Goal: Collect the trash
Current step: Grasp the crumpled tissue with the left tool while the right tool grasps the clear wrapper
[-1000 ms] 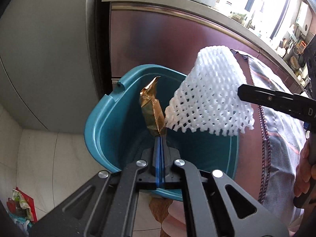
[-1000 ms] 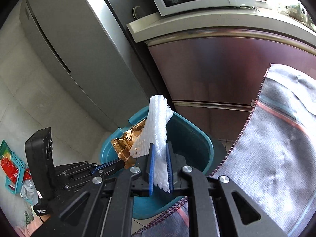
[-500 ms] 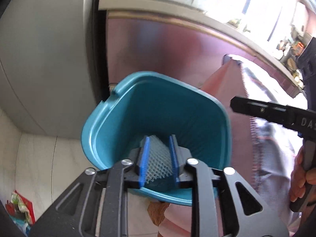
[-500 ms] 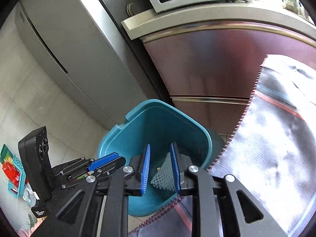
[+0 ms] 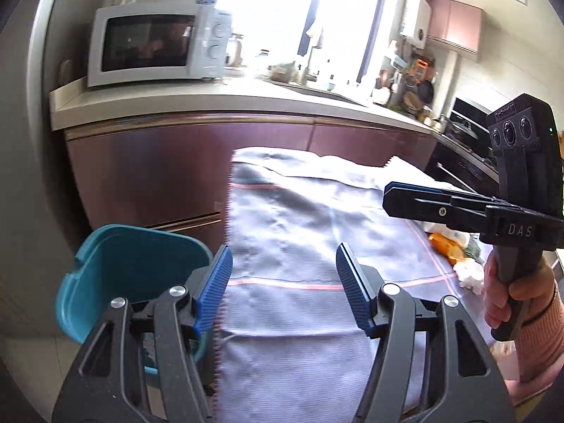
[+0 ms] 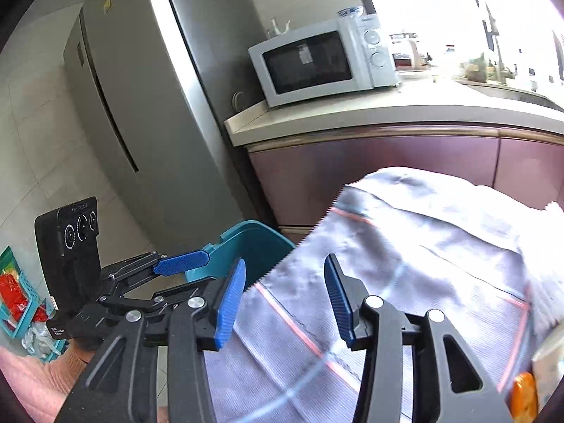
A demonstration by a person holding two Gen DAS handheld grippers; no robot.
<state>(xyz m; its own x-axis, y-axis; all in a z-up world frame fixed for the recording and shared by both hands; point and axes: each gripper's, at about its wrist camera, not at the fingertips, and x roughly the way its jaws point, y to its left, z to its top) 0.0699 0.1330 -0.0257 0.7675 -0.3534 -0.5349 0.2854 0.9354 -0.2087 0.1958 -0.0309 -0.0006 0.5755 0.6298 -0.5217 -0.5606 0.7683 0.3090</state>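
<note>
My left gripper hangs over the edge of the cloth-covered table; its jaws are opening with nothing between the blue pads. The teal bin stands on the floor below and to its left. In the right wrist view my right gripper also has its jaws opening over the grey cloth, empty, with the bin behind and to its left. An orange scrap and a crumpled white piece lie on the table's right side. The bin's contents are hidden.
A maroon cabinet with a microwave on its counter stands behind the table. A steel fridge is to the left of the bin. A person's hand holds the right gripper's handle. Bright packets lie on the floor at left.
Both grippers let go over the bin, the left of a gold wrapper, the right of a white foam net. Both then opened wider and swung up and right, to over the table.
</note>
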